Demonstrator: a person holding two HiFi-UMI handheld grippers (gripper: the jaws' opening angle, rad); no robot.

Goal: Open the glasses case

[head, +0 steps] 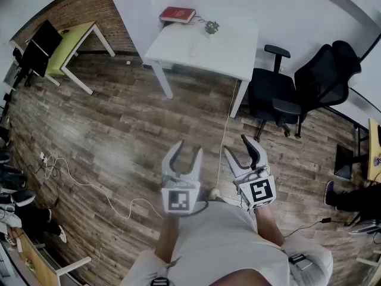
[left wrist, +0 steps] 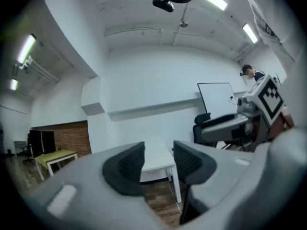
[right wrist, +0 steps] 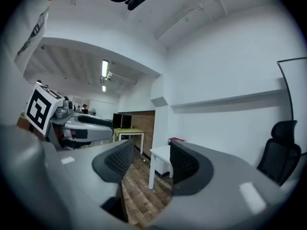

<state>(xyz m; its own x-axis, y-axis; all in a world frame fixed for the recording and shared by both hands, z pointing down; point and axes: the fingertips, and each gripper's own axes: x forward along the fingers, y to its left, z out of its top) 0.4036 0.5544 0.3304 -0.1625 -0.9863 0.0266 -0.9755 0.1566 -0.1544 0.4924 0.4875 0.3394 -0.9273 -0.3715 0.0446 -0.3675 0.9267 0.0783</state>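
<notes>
in the head view the left claw (head: 187,151) and right claw (head: 238,146) are held level over the wooden floor (head: 119,130), well apart from the white surface (head: 202,52); a flat red thing (head: 177,15) on its far corner may be the glasses case, but it is too small to tell. the left gripper view shows its jaws moderately apart on nothing, with the surface beyond them. the right gripper view shows the same moderate gap with nothing in it and the flat red thing far off, so i judge the task not begun: approach, grip and opening all remain.

The left hand-held gripper (left wrist: 159,153), jaws apart and empty, faces a white table (left wrist: 157,164).
</notes>
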